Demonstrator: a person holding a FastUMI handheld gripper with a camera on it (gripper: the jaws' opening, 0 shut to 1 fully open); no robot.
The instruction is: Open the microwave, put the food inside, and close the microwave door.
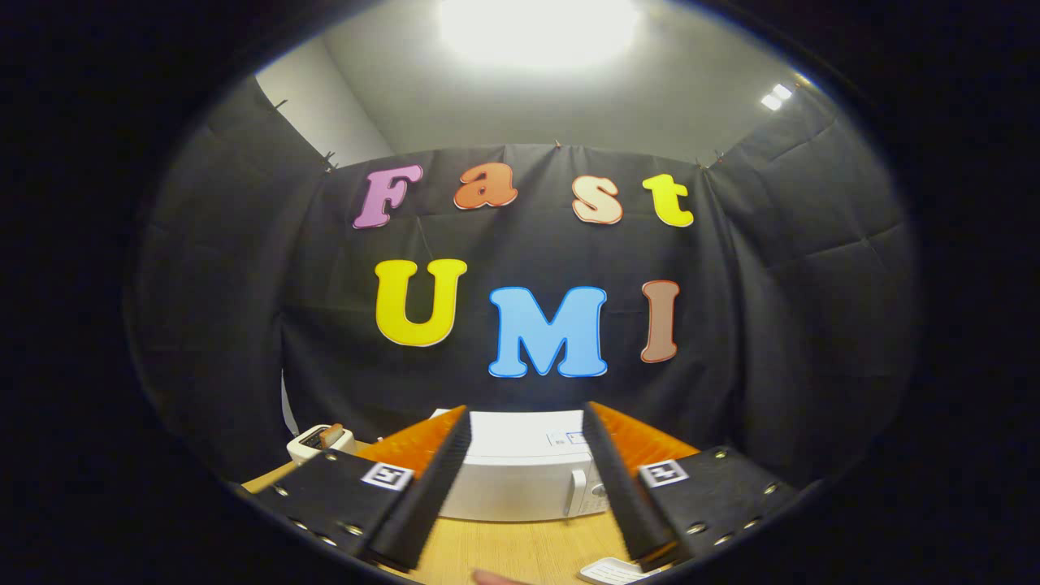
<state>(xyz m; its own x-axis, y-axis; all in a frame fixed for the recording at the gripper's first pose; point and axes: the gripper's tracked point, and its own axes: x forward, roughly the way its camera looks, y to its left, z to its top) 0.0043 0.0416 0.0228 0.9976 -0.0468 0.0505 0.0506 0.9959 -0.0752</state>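
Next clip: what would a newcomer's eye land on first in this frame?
The gripper itself: its two black fingers with orange ribbed backs stand open, holding nothing. Beyond and between them sits the white box-shaped microwave on the light wooden table, its door shut with the handle toward the right finger. Off past the left finger stands a small white toaster with something brown in its slot.

One fisheye view, mounted on the gripper (526, 422), looking forward along its two spread fingers (443, 467) from above the wooden table (520, 548). Camera tilted up: black cloth wall and ceiling light (538, 28) take most of the picture. White microwave (520, 479) sits low, beyond the fingers, near. Toaster (319, 441) off to its left.
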